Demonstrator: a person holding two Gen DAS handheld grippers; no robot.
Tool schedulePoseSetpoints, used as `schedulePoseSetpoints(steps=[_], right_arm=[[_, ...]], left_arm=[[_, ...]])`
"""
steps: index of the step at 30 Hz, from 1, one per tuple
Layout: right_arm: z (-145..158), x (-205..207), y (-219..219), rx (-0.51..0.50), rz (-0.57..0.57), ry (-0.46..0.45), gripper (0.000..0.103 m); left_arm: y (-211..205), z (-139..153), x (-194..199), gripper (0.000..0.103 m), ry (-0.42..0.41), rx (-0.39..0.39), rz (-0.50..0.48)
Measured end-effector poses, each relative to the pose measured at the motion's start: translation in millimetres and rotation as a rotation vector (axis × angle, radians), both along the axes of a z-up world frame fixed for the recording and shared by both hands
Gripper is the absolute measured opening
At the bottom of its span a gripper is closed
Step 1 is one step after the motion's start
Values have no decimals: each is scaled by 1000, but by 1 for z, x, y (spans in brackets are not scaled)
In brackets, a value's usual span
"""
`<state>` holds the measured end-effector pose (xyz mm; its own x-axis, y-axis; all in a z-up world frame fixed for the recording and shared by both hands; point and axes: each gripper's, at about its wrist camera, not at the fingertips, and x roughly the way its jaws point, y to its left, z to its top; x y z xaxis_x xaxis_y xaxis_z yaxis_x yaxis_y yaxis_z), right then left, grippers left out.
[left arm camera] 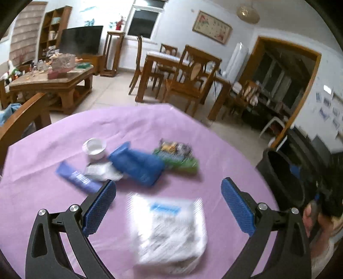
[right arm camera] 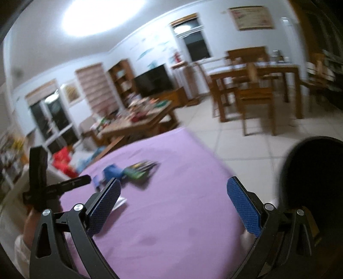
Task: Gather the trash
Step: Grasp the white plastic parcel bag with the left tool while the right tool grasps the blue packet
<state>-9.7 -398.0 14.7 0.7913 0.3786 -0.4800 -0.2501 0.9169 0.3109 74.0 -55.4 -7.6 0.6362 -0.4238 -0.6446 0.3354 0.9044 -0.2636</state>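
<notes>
- My left tool (left arm camera: 168,206) gapes wide, empty, over a white packet (left arm camera: 169,231); its blue label is too blurred to read.
- My right tool (right arm camera: 173,206) wide open, empty, above the purple surface (right arm camera: 171,225).

The room had white walls (left arm camera: 178,28) and a pale tiled floor (right arm camera: 246,146). At twelve o'clock in the left wrist view stood a wooden dining table (left arm camera: 163,58) with chairs (left arm camera: 190,83), and a dark window (left arm camera: 143,23) behind it. Toward ten o'clock sat a cluttered coffee table (left arm camera: 51,85), a black television (left arm camera: 80,39) and a wooden bookshelf (left arm camera: 53,28). A framed picture (left arm camera: 212,26) hung at one o'clock, above a wood-framed doorway (left arm camera: 283,85). A bright ceiling light (right arm camera: 103,16) glared at eleven o'clock in the right wrist view.
</notes>
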Motion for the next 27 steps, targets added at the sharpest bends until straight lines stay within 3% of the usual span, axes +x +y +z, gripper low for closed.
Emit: schedulePoseSetpoints(steps=[5,9,15,17,20,27], right_arm=[[-2,28,78,-64,129,22,97],[-1,57,136,-138,249,37,93],[-9,98,198,-250,387,91,77],[-15,114,211,-287,416,118,69],[-26,138,229,-333,468,162,65],[-48,170,273,-444,577,187,65]], left_arm=[[-9,-24,-12,97,51,167,-111],[-15,-39,-12,97,74,191,-129],[-22,-50,-7,96,88,214,-144],[-17,-48,-8,91,87,186,-144],[-6,-46,-8,77,87,136,-130],[15,-45,-8,64,115,-7,-130]])
